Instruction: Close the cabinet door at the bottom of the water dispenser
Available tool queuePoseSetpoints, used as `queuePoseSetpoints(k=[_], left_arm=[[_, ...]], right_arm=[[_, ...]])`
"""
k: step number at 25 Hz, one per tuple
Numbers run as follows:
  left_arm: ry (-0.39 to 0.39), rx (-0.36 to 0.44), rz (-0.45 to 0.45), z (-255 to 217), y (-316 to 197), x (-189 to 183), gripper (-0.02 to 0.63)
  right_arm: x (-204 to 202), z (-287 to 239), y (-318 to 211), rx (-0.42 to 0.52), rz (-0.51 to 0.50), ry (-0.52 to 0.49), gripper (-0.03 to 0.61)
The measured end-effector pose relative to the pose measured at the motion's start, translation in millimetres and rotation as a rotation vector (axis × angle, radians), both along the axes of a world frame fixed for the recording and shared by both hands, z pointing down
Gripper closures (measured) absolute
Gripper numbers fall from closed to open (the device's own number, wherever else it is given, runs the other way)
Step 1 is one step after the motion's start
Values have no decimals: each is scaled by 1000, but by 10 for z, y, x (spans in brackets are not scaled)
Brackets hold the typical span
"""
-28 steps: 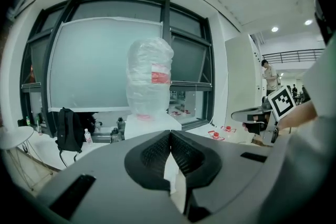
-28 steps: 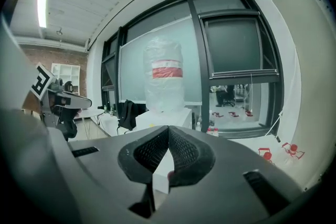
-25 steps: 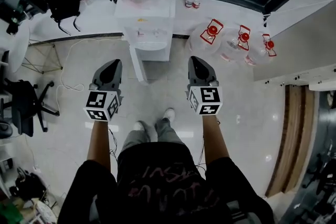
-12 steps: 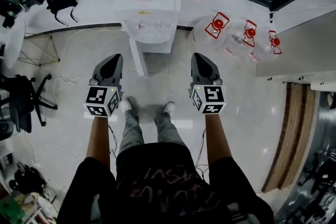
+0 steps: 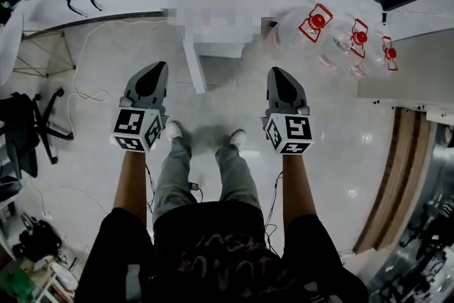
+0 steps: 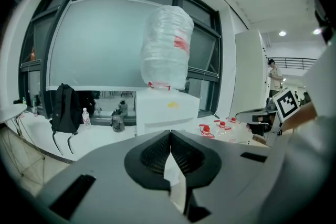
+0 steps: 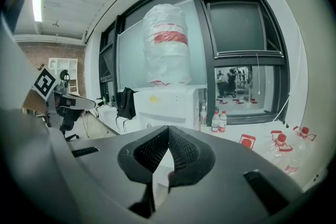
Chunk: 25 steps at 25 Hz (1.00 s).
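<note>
The dispenser (image 5: 230, 50) stands on the floor at 12 o'clock. Its bottom door (image 5: 194, 66) hangs open, with the free edge pointing toward 6 o'clock. The left tool (image 5: 154, 71) hovers near the door at its 9 o'clock, and the right tool (image 5: 278, 74) hovers farther off at its 3 o'clock. Neither touches it. Each tool's jaws meet at the tips, holding nothing. Jugs (image 5: 316, 23) lie at 1 o'clock.

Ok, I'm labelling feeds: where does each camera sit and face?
Head view: on the person's head, facing steeply down; forearms, legs, left gripper and right gripper show.
Left gripper view: on that gripper, along its shut jaws toward the water dispenser.
Right gripper view: likewise, shut jaws toward the dispenser.
Shared: both gripper views show its bottle.
</note>
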<state>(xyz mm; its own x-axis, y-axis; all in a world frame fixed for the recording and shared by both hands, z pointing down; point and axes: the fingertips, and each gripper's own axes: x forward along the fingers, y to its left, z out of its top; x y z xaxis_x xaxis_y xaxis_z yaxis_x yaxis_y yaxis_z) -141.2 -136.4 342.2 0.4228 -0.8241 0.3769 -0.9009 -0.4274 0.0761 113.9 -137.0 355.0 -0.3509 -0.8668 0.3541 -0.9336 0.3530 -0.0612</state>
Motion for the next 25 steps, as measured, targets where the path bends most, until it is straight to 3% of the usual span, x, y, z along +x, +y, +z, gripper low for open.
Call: queuePoseSetpoints(k=[5,25], left_arm=[[5,-22,-12,566,-105,-206,600],[2,-51,55,2978,-97,-337,600]], right_arm=[[-113,534,-40,-26,5,8,566],[-338,2766,-103,-77,-4,16,565]])
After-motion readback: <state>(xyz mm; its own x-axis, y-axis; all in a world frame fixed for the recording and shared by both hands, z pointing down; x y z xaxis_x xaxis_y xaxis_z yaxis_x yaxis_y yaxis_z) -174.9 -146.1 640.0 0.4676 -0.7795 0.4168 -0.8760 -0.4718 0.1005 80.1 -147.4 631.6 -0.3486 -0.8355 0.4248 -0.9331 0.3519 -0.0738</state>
